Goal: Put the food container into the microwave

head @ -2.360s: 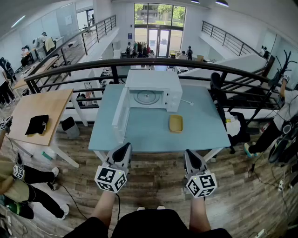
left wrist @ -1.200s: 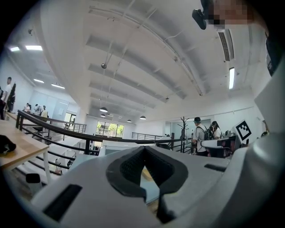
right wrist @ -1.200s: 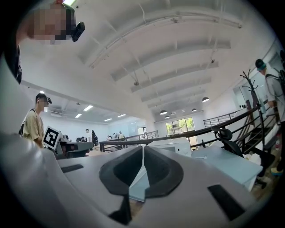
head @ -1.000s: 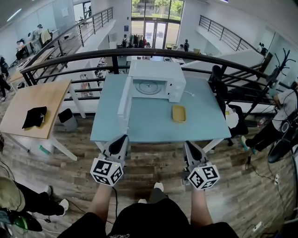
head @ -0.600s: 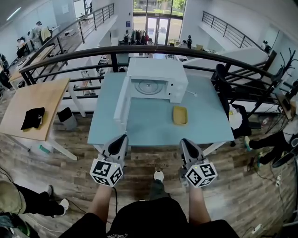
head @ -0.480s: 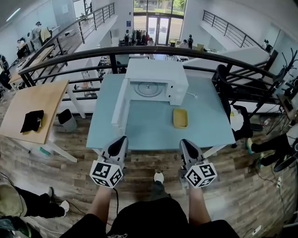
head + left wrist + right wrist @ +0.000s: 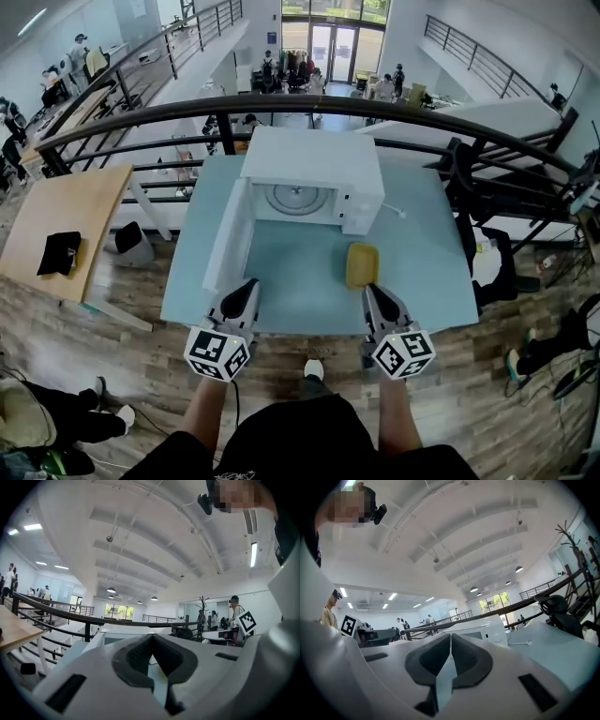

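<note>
Having stepped closer to the tabletop (image 7: 427, 277), I now hold left tongs (image 7: 246, 289) and right tongs (image 7: 375, 296), both clenched empty, at its near edge, the yellow food container (image 7: 361, 265) just beyond the right, microwave (image 7: 314, 167) standing open.

Container (image 7: 362, 265) on table (image 7: 427, 272), before microwave (image 7: 314, 178)

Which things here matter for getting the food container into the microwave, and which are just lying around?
For the job: food container, open microwave, blue table under both.
Lying about: black cloth, wooden table, railing.
</note>
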Available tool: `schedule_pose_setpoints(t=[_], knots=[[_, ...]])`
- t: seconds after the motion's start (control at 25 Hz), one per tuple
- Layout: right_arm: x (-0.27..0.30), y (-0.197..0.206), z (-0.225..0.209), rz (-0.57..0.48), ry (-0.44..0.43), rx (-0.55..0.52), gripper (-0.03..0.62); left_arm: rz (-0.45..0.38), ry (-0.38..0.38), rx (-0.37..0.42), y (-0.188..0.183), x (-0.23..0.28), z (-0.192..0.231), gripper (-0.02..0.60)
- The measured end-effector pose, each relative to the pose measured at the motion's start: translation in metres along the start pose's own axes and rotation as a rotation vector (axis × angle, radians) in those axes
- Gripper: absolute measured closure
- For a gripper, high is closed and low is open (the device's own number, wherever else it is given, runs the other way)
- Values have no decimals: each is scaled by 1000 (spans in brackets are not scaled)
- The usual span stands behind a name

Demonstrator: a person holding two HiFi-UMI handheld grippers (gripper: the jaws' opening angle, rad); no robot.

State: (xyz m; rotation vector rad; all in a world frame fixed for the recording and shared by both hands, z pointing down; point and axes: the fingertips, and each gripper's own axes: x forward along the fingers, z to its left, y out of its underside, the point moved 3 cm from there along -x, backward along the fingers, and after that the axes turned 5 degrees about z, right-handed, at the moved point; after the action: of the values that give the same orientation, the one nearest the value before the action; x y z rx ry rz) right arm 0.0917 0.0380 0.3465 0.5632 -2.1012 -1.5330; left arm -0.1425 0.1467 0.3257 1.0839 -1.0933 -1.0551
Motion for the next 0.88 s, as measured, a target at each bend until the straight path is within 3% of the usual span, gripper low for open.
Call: schedule_pose_setpoints(t=[0.6,0.88], knots=[[106,23,-97,170,-153,40,588,62,-83,-35,7,129,16,574],[113,38,-123,212,-153,85,588,90,-52,-52,18,157,4,574]])
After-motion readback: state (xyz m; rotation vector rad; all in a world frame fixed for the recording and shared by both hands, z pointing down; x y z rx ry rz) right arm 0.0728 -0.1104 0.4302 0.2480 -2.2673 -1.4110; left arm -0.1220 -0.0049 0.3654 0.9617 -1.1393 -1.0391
